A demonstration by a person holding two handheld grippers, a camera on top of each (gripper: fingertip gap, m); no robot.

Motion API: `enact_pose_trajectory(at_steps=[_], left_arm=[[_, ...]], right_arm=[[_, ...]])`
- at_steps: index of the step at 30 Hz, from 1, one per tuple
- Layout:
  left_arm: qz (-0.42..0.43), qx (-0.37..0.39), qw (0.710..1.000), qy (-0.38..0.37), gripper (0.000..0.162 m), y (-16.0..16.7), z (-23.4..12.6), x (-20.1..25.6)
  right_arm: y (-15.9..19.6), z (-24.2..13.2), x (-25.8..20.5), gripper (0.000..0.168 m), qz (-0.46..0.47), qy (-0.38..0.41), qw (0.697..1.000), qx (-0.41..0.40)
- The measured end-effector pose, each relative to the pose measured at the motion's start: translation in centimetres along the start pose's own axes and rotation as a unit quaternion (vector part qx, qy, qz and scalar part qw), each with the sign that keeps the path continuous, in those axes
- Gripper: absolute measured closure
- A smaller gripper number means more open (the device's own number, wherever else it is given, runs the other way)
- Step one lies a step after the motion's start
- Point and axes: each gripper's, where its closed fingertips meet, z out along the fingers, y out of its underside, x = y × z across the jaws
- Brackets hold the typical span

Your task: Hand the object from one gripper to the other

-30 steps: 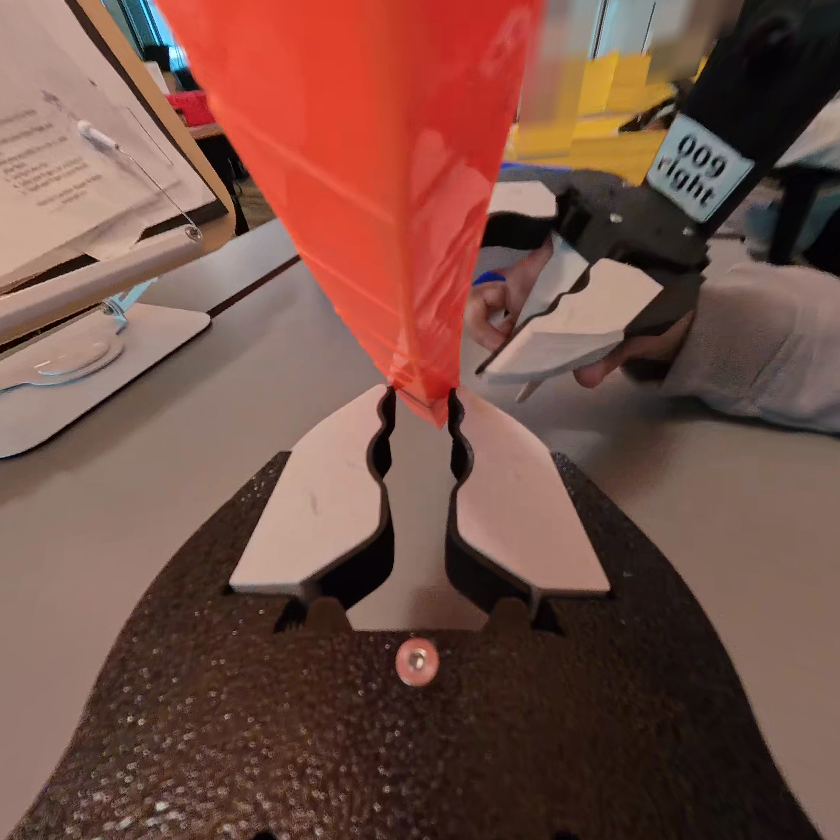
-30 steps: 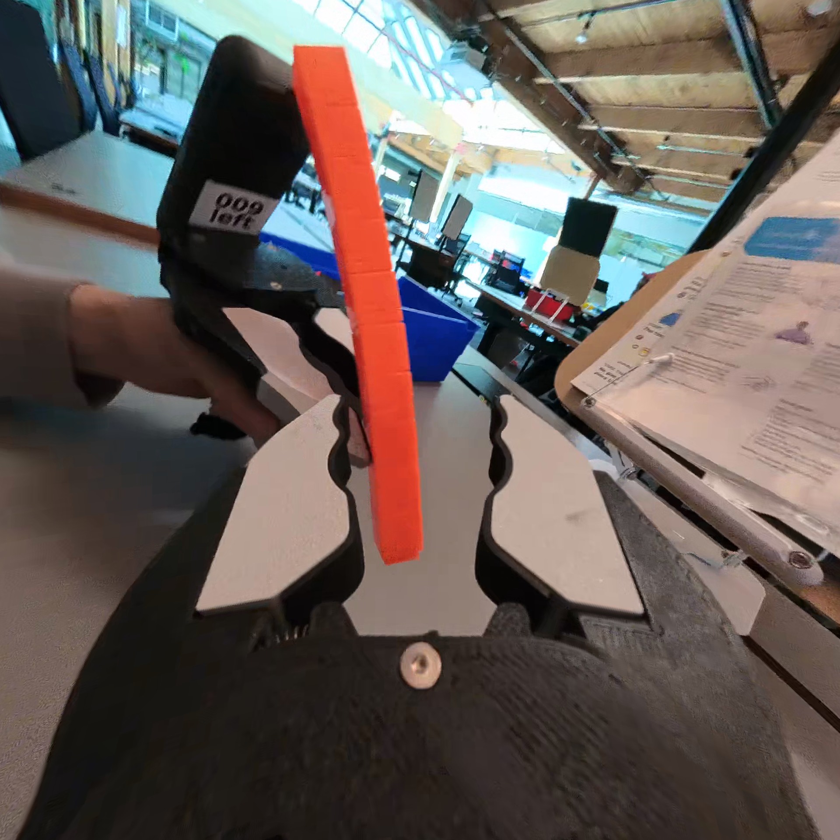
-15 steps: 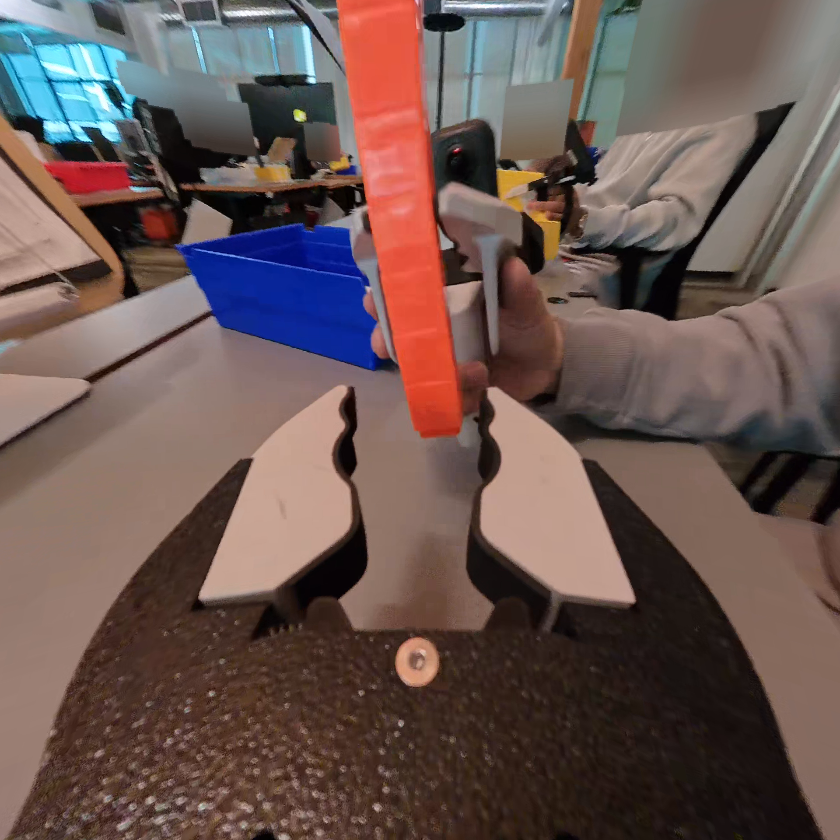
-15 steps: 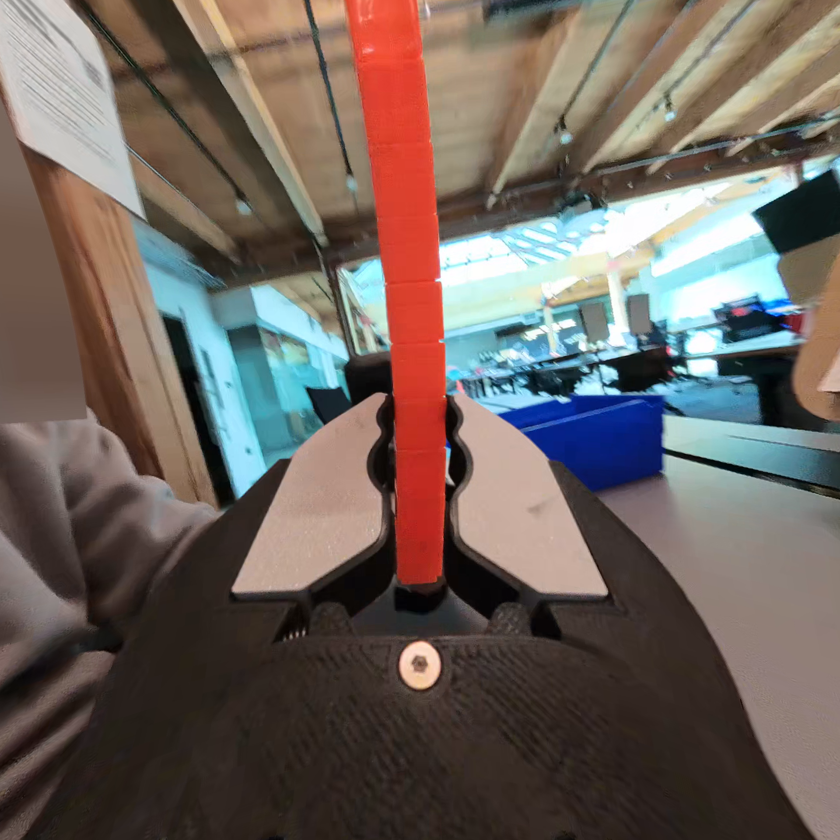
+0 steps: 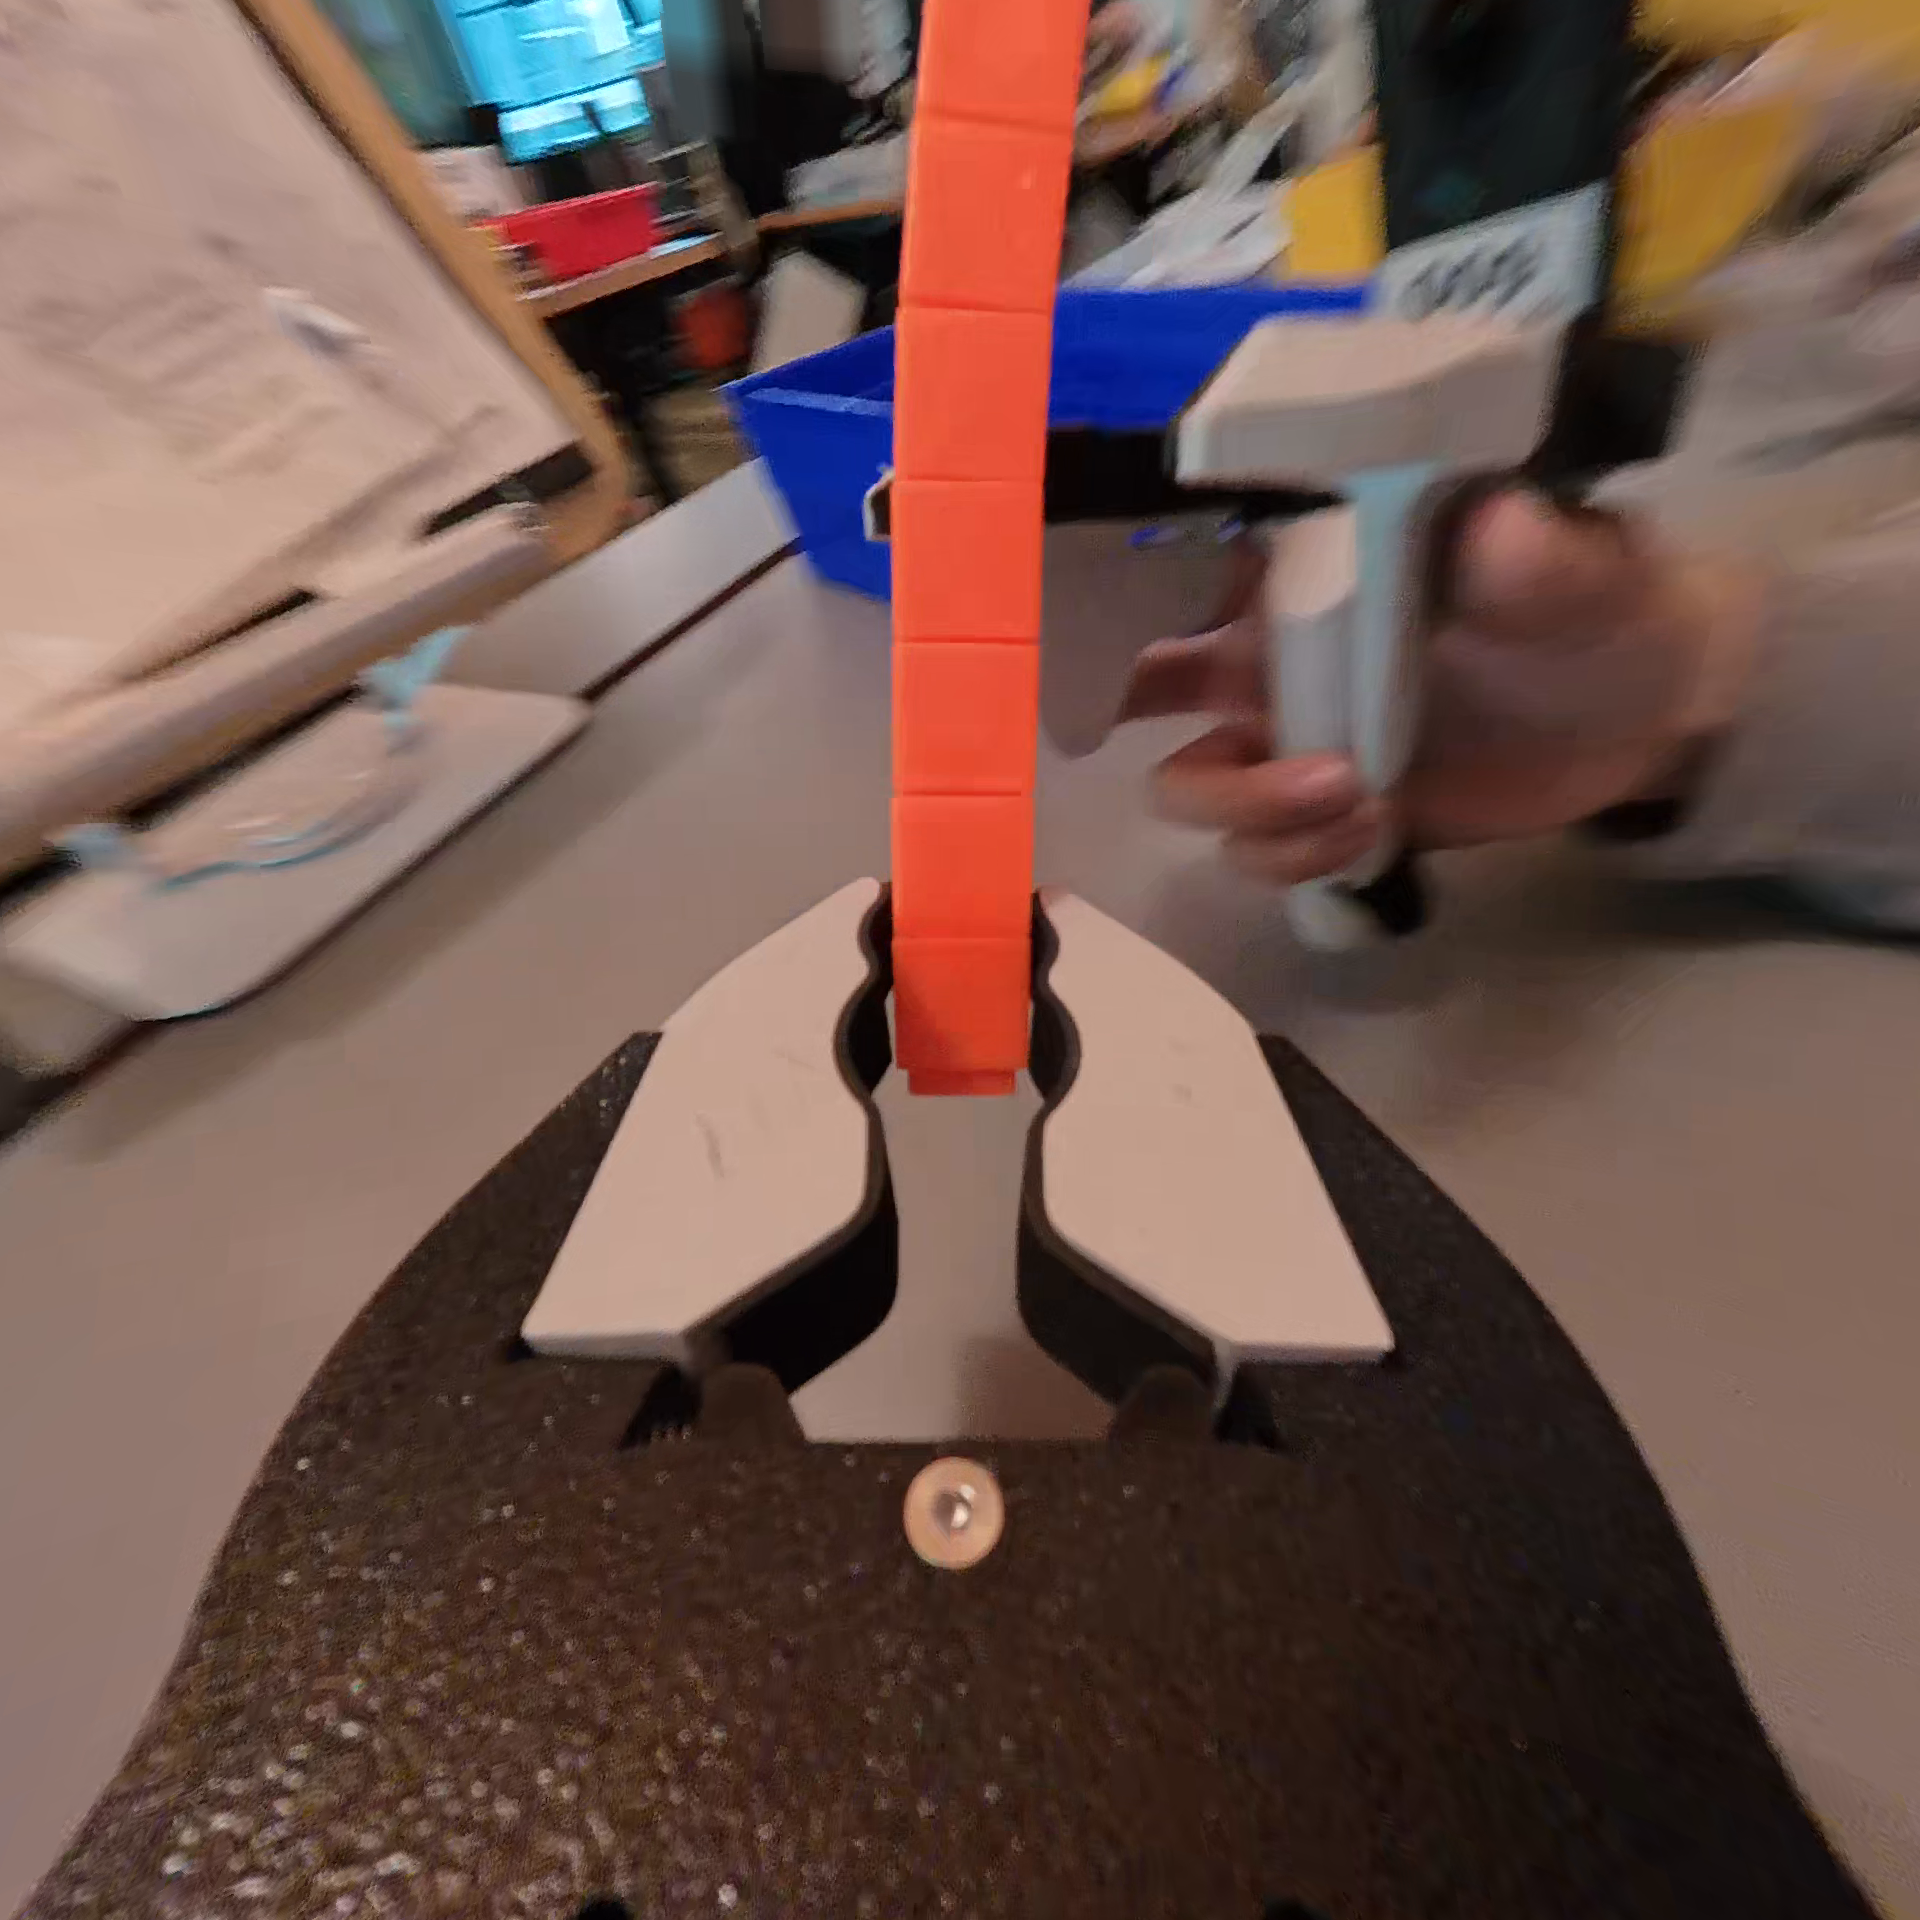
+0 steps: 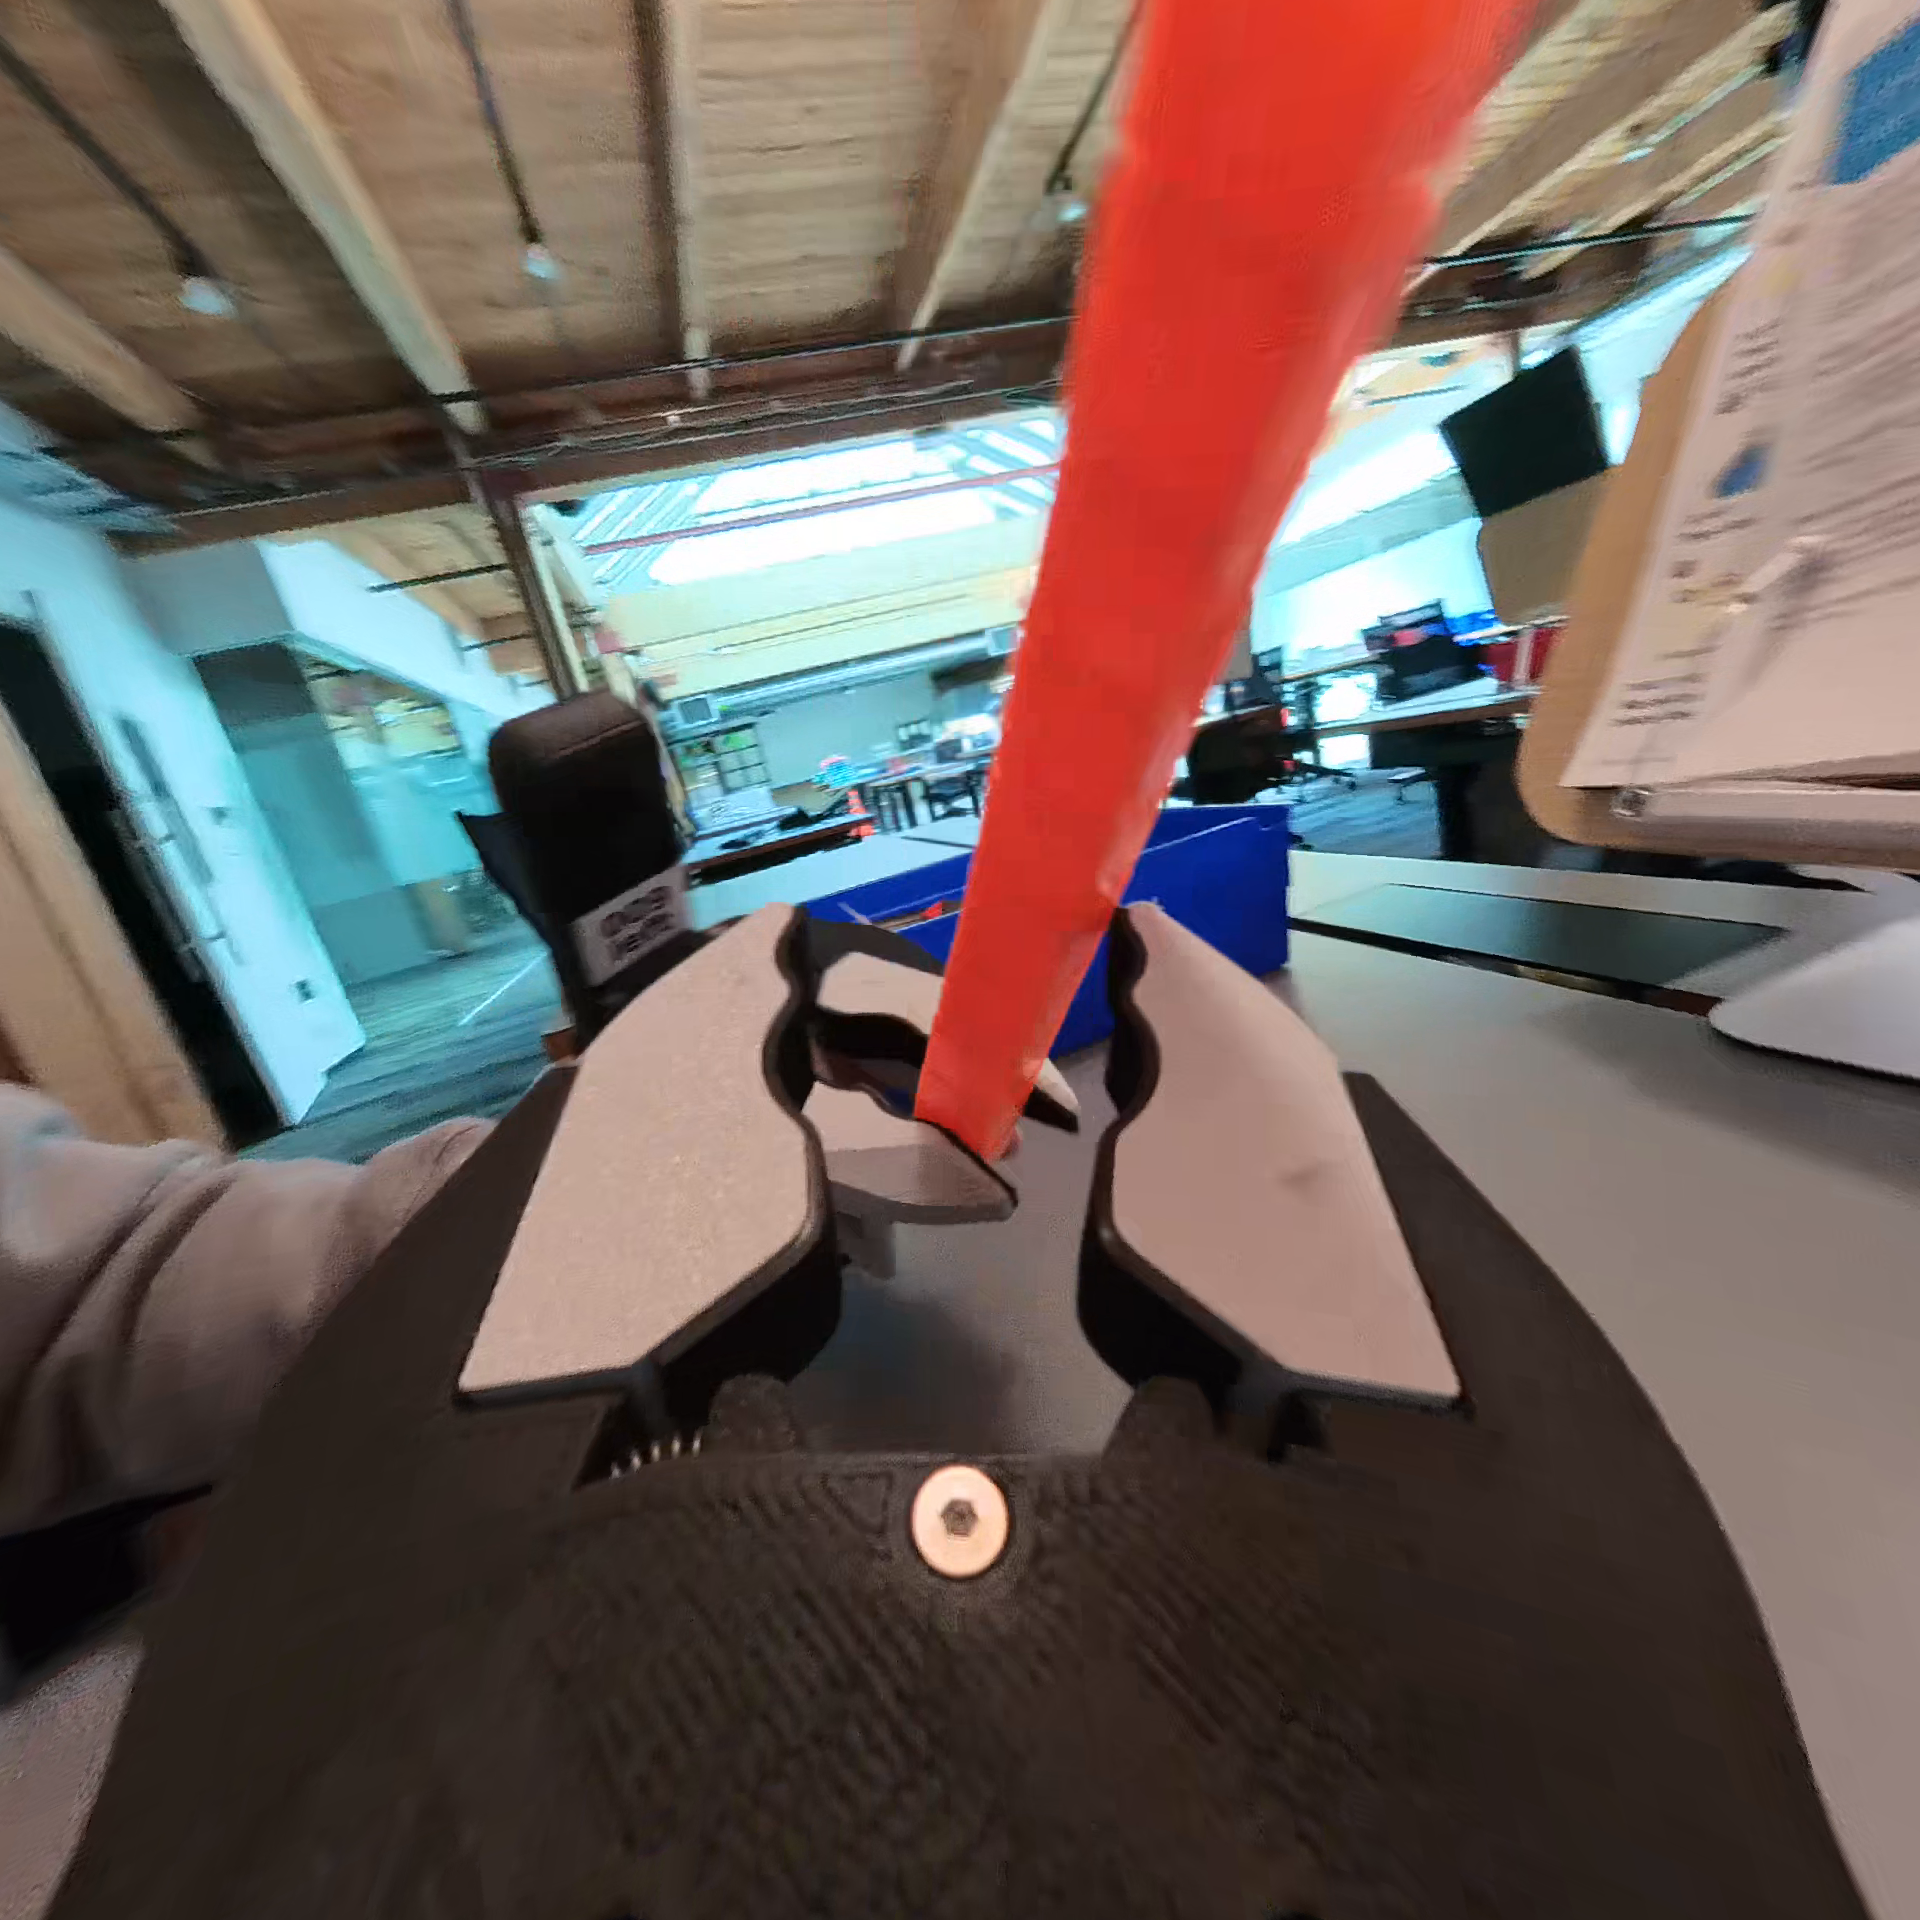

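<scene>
A long orange bar of joined blocks (image 5: 966, 582) stands upright over the grey table (image 5: 520, 1039). My left gripper (image 5: 961, 914) is shut on the bar's lower end. My right gripper (image 5: 1351, 540) is blurred to the right of the bar, apart from it. In the right wrist view my right gripper (image 6: 956, 935) is open and empty. Beyond its fingers the orange bar (image 6: 1174, 520) rises to the upper right, and the left gripper (image 6: 956, 1132) pinches its bottom end.
A blue bin (image 5: 821, 457) stands on the table behind the bar and also shows in the right wrist view (image 6: 1216, 904). A wooden document stand with papers (image 5: 208, 416) and its white base (image 5: 260, 831) are at the left. My hands' fingertips stand some 6 centimetres from each other.
Half a second ago my right gripper was shut on the bar and my left was open. Now my left gripper is shut on the bar's end and my right has opened and drawn back.
</scene>
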Motion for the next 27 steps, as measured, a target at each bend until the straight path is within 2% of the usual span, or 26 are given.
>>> enact_pose_trajectory(at_steps=[3,8,10,14,19,21,23,25,27], left_arm=[[0.129,-0.040,0.984,-0.119,0.140,0.4,-0.3,-2.0],[0.274,-0.029,0.941,-0.199,0.140,-1.2,-0.9,-2.4],[0.291,-0.020,0.933,-0.209,0.140,-1.6,-1.2,-2.5],[0.267,-0.003,0.944,-0.195,0.140,-1.3,-1.2,-2.7],[0.206,-0.027,0.964,-0.164,0.139,0.5,-0.2,-2.8],[0.168,-0.030,0.974,-0.149,0.125,1.1,0.1,-2.7],[0.156,-0.033,0.974,-0.159,0.117,1.4,0.0,-3.3],[0.159,-0.041,0.971,-0.175,0.117,1.7,-0.2,-4.0],[0.158,-0.048,0.968,-0.188,0.120,1.9,-0.3,-4.5]], right_arm=[[-0.6,-0.1,1.3,0.111,0.034,0.040,0.998,0.038],[-2.5,-2.0,3.7,0.123,0.141,0.057,0.981,0.123],[-2.7,-2.3,3.4,0.142,0.167,0.019,0.978,0.123],[-2.3,-2.1,2.7,0.145,0.200,-0.035,0.975,0.086],[-1.9,-1.6,1.9,0.146,0.089,-0.012,0.996,0.024],[-3.4,-1.9,1.8,0.146,0.046,0.019,0.998,0.044],[-6.1,-3.4,2.8,0.146,-0.011,0.085,0.993,0.079],[-9.9,-6.6,3.9,0.146,-0.125,0.182,0.968,0.119],[-13.5,-10.6,4.8,0.145,-0.264,0.290,0.911,0.123]])
